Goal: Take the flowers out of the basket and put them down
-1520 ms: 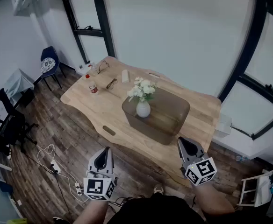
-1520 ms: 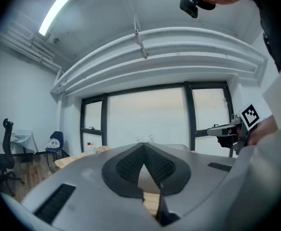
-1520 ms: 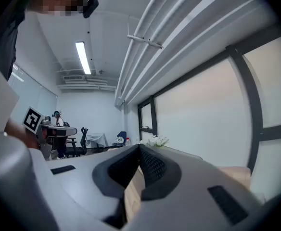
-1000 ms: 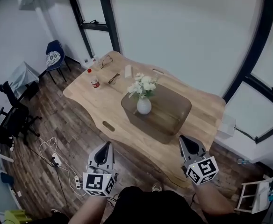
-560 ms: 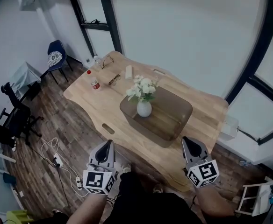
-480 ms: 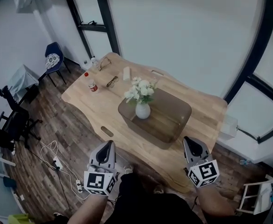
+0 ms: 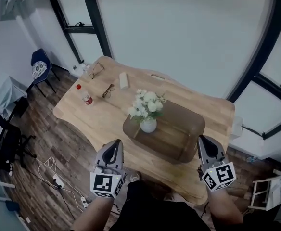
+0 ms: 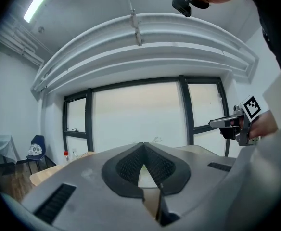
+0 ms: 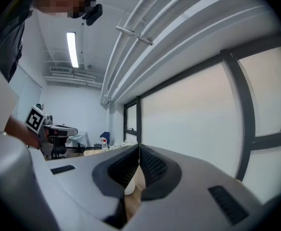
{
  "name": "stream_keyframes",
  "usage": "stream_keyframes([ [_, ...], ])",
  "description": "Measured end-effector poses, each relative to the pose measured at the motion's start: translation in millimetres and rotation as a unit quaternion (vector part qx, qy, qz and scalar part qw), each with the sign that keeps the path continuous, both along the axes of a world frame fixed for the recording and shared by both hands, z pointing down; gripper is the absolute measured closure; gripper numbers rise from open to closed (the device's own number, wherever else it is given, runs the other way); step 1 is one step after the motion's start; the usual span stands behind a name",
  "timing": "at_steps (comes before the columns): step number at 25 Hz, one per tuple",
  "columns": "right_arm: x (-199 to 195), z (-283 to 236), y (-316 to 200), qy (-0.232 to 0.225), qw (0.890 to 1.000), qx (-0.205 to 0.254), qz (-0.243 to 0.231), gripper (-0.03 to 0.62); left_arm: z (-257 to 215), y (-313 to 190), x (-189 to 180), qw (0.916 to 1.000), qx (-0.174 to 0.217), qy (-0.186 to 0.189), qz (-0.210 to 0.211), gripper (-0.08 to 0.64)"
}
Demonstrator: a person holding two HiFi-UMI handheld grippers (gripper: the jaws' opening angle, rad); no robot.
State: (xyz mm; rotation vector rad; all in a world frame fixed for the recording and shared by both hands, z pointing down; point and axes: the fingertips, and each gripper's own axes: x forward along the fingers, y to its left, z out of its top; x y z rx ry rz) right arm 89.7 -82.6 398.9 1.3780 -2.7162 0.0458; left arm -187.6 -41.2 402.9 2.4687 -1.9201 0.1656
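left tongs [image 7: 115,144] closed, empty | right tongs [image 7: 204,140] closed, empty | flowers [image 7: 146,103] in basket [image 7: 181,131] | bottle [image 7: 85,96] label unreadable

Wooden table [image 7: 97,121], bearing one red-capped bottle [image 7: 85,96] and spectacles [image 7: 108,90]. Blue chair [image 7: 38,69] beyond its far left end.
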Motion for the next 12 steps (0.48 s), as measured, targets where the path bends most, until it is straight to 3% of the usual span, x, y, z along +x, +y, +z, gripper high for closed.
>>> stream_keyframes([
  [9,-43,-13,-73,0.027,0.997,-0.009,0.072,0.569,14,-98,-37,0.9964,-0.004,0.019,0.082,0.555],
  [12,-63,-15,-92,0.032,0.997,-0.005,0.071,0.569,18,-126,-51,0.9943,-0.006,0.02,0.104,0.555],
])
